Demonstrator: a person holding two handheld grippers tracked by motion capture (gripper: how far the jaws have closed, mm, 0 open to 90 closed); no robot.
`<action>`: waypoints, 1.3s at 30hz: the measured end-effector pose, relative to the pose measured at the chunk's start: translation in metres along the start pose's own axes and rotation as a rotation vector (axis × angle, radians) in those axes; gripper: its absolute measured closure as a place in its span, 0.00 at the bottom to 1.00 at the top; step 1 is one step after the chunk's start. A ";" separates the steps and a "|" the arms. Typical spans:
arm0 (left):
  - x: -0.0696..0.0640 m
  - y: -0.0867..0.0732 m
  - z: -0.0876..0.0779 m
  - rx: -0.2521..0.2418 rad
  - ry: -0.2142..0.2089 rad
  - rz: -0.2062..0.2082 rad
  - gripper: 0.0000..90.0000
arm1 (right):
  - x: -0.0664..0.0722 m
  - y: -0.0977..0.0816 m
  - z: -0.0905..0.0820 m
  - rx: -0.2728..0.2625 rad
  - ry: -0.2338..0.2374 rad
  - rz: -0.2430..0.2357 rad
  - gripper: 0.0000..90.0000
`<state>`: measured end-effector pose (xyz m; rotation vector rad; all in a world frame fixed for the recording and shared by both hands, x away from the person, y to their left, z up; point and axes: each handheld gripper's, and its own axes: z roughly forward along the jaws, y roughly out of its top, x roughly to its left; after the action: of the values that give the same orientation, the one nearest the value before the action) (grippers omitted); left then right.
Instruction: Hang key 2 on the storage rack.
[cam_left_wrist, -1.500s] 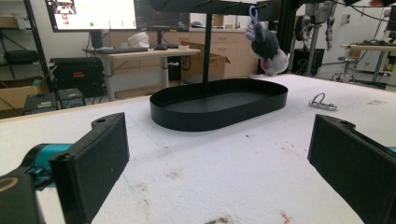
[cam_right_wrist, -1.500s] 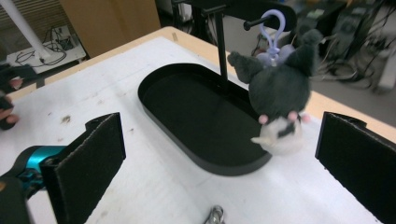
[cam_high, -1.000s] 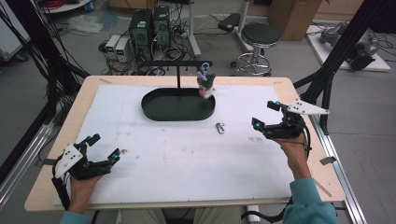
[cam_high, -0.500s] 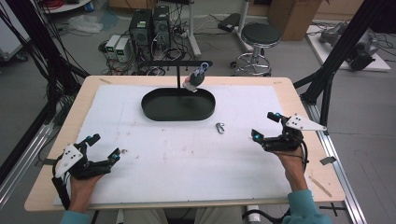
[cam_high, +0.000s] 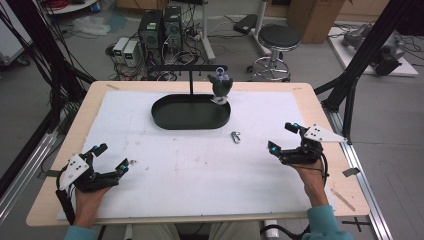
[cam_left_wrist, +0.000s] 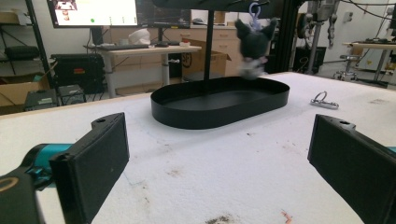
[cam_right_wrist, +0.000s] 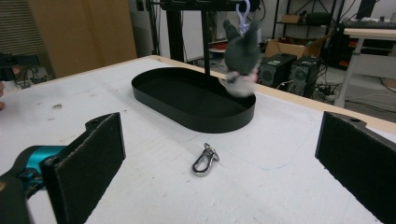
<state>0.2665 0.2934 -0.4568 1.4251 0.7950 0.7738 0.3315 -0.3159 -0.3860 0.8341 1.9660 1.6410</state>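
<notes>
A grey plush toy (cam_high: 220, 86) (cam_left_wrist: 252, 44) (cam_right_wrist: 241, 53) hangs by a purple clip from the black T-shaped stand (cam_high: 190, 80) over the right end of the black oval tray (cam_high: 165, 119) (cam_left_wrist: 219, 115) (cam_right_wrist: 154, 93). A small metal carabiner (cam_high: 235, 136) (cam_right_wrist: 204, 161) (cam_left_wrist: 324, 101) lies on the white mat in front of the tray. My left gripper (cam_high: 106, 158) rests open at the near left of the table. My right gripper (cam_high: 282, 137) stands open at the right, pointing toward the carabiner, with nothing between its jaws.
The white mat (cam_high: 200, 170) covers most of the wooden table (cam_high: 330, 150). Computers, cables and a round stool (cam_high: 278, 40) stand on the floor beyond the far edge. Black frame posts (cam_high: 360, 65) rise at the right.
My right gripper has drawn back from near the tray toward the near right. The plush toy is swinging on the stand. The left gripper has stayed put.
</notes>
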 end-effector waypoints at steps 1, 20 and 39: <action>0.000 0.000 0.000 -0.001 0.000 0.000 0.06 | -0.001 0.000 0.000 0.001 0.002 0.003 0.01; 0.000 0.000 0.000 0.001 0.000 0.006 0.06 | -0.015 0.020 0.017 0.111 0.048 -0.070 0.01; -0.001 0.000 0.000 0.005 -0.004 0.011 0.06 | -0.030 0.054 0.062 0.285 0.133 -0.137 0.01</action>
<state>0.2665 0.2928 -0.4566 1.4356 0.7874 0.7779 0.4038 -0.2871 -0.3469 0.6853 2.3327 1.3899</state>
